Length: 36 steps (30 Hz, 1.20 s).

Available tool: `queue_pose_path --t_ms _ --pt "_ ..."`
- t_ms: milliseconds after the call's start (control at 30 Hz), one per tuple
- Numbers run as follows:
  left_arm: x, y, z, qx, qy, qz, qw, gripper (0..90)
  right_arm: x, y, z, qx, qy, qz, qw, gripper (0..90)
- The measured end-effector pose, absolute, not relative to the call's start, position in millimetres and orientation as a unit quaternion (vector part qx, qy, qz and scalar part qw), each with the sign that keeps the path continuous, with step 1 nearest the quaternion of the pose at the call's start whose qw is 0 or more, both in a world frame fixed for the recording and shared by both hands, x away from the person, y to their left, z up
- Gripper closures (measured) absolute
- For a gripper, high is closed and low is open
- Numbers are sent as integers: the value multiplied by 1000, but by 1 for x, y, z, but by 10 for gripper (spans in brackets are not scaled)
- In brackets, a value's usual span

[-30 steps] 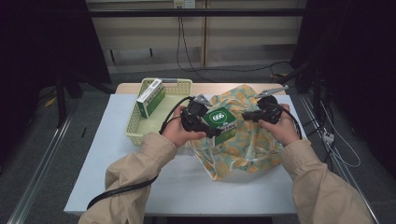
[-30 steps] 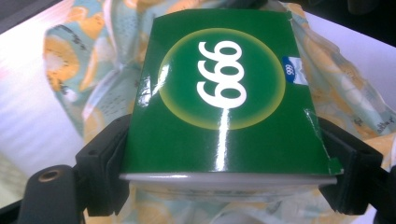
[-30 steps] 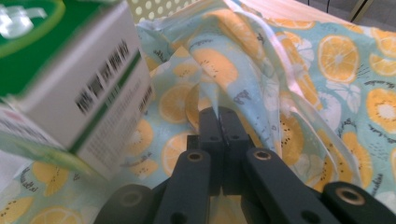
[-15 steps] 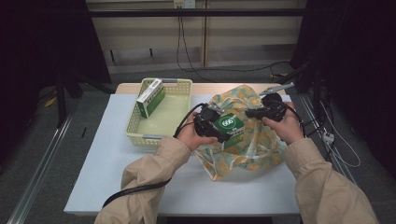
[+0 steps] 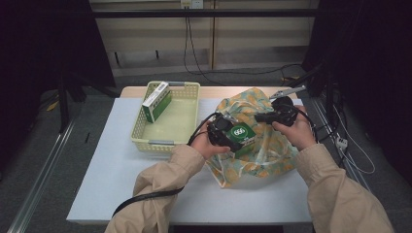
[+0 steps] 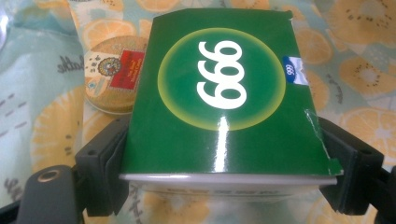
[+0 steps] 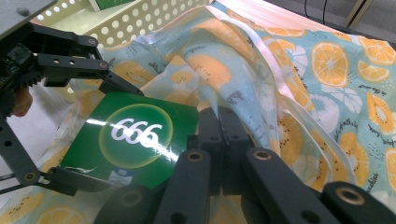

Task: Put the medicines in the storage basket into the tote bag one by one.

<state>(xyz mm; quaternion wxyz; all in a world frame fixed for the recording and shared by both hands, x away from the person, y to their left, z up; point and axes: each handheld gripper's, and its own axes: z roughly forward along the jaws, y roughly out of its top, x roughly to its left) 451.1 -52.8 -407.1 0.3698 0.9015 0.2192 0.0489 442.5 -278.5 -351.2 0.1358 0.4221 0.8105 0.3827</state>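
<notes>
Since a second ago the left gripper (image 5: 232,135) has sunk with the green box (image 5: 241,134) from above the fruit-print bag (image 5: 265,145) down toward its opening, while the right gripper (image 5: 265,117) has kept its place at the bag's far edge. In the left gripper view the jaws stand wide and are clamped on the two sides of the green box (image 6: 229,102), held flat with its printed face up, probably so that it slides level into the bag. Beneath it, inside the bag, lies a round tin (image 6: 114,74). The right gripper's jaws (image 7: 219,140) are pressed together on a fold of the bag's cloth (image 7: 252,70), seemingly to hold the mouth up and open for the box. The bag lies on the right half of the worktop (image 5: 121,170), near its far edge. Left of it stands a yellow basket (image 5: 145,141) with a green and white carton (image 5: 156,101) leaning in its far left corner, well apart from the work.
</notes>
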Motion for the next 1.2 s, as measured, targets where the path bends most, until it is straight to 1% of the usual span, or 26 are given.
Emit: queue_pose_path --t_ms 200,633,733,833,933,1100,1200 --pt "457 -59 -411 899 221 63 373 165 442 -278 -351 421 810 384 137 900" --pt "494 -80 -416 885 248 101 380 162 440 -274 -351 414 812 390 131 900" --pt "499 -85 -420 871 268 102 398 155 441 -273 -353 415 812 390 128 900" --pt "501 -84 -421 868 273 86 405 142 441 -273 -356 415 811 391 126 900" --pt "497 -80 -416 874 264 68 403 122 441 -274 -358 418 810 391 126 900" --pt "486 -67 -402 878 258 61 398 96 441 -276 -361 424 808 389 124 900" --pt "479 -56 -395 880 253 62 397 96 441 -277 -361 424 809 388 127 900"
